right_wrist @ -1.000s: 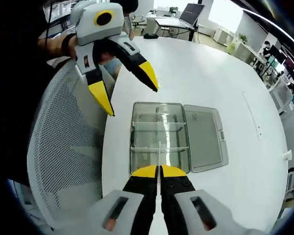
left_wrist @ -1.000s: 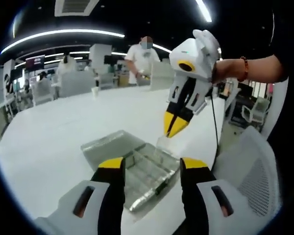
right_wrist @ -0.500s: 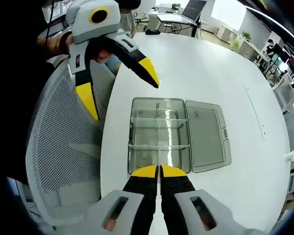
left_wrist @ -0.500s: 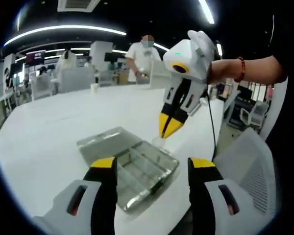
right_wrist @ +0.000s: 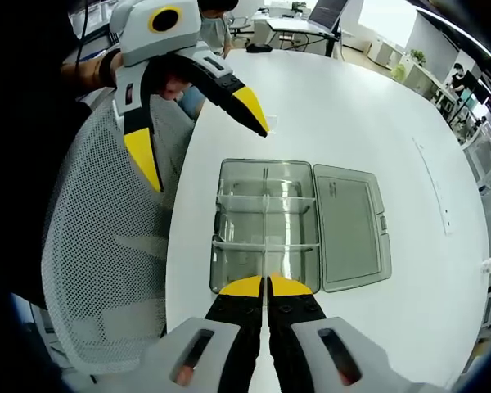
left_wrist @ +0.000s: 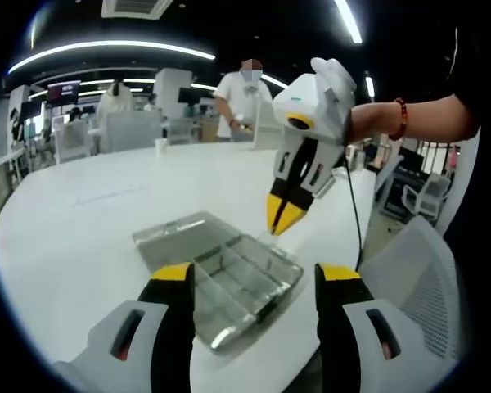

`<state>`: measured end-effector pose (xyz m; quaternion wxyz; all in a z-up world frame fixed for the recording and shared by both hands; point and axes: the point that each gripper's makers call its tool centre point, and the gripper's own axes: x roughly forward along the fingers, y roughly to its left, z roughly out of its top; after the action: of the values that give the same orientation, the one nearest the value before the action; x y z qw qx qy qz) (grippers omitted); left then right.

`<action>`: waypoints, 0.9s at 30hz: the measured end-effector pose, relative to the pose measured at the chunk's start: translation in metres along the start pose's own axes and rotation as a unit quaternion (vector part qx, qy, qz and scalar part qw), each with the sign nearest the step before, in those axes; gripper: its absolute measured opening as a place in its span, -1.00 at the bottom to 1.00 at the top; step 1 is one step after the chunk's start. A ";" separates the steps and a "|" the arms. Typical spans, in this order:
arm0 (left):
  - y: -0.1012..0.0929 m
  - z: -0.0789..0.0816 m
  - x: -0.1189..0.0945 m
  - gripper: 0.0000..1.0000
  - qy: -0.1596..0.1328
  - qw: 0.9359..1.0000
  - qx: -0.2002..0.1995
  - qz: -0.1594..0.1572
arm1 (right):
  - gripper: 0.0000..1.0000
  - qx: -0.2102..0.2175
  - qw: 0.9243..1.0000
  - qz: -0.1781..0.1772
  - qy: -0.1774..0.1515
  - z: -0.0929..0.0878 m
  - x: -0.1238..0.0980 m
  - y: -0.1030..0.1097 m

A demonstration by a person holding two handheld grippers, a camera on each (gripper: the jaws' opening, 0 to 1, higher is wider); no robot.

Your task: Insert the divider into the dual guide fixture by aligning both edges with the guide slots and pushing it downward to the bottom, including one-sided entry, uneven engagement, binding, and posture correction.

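Clear plastic, the dual guide fixture (right_wrist: 266, 225) lies open on the white tabletop (right_wrist: 368, 123), a shallow box with its hinged lid (right_wrist: 349, 225) folded flat to one side. Thin walls inside split the box into several compartments. In the left gripper view the same fixture (left_wrist: 229, 274) sits just past the jaw tips, its lid (left_wrist: 176, 233) on the far side.

The right gripper (right_wrist: 267, 286) has its yellow-tipped jaws pressed nearly together, pinching a thin transparent divider (right_wrist: 267, 258) that stands edge-on along the fixture's middle line. How deep the divider sits in the guide slots cannot be told. From the left gripper view, the right gripper (left_wrist: 284, 219) hangs point-down over the fixture's near-right corner, with a faint clear sheet (left_wrist: 266, 241) just below its tips.

The left gripper (left_wrist: 256, 274) holds nothing, its jaws spread wide on either side of the fixture in its own view. Seen from the right gripper view, the left gripper (right_wrist: 198, 135) hovers above the fixture's far-left corner, apart from it, one jaw over the tabletop edge and the other over a white mesh chair (right_wrist: 106, 254).

A person (left_wrist: 244, 94) in a white shirt stands beyond the tabletop.
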<state>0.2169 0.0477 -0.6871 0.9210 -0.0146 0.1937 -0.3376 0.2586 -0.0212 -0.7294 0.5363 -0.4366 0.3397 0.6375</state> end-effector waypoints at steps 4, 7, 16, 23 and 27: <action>-0.001 -0.001 0.000 0.16 0.001 1.000 0.000 -0.002 | -1.00 0.000 1.000 0.002 0.003 -0.001 0.003 -0.001; -0.001 -0.002 0.000 0.16 0.004 1.000 0.000 -0.001 | -1.00 -0.001 1.000 0.005 0.005 -0.002 0.005 -0.001; 0.001 -0.003 -0.001 0.15 0.001 1.000 -0.006 -0.003 | -1.00 0.013 1.000 0.012 0.004 -0.006 0.012 -0.003; 0.005 0.001 -0.003 0.15 -0.006 1.000 -0.013 0.000 | -1.00 0.021 1.000 0.017 0.005 -0.010 0.021 -0.002; 0.006 -0.001 -0.004 0.15 -0.005 1.000 -0.014 0.001 | -1.00 0.017 1.000 0.018 0.007 -0.011 0.023 -0.001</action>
<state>0.2178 0.0545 -0.6874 0.9218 -0.0290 0.1939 -0.3343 0.2611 -0.0218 -0.7551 0.5294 -0.4260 0.3622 0.6379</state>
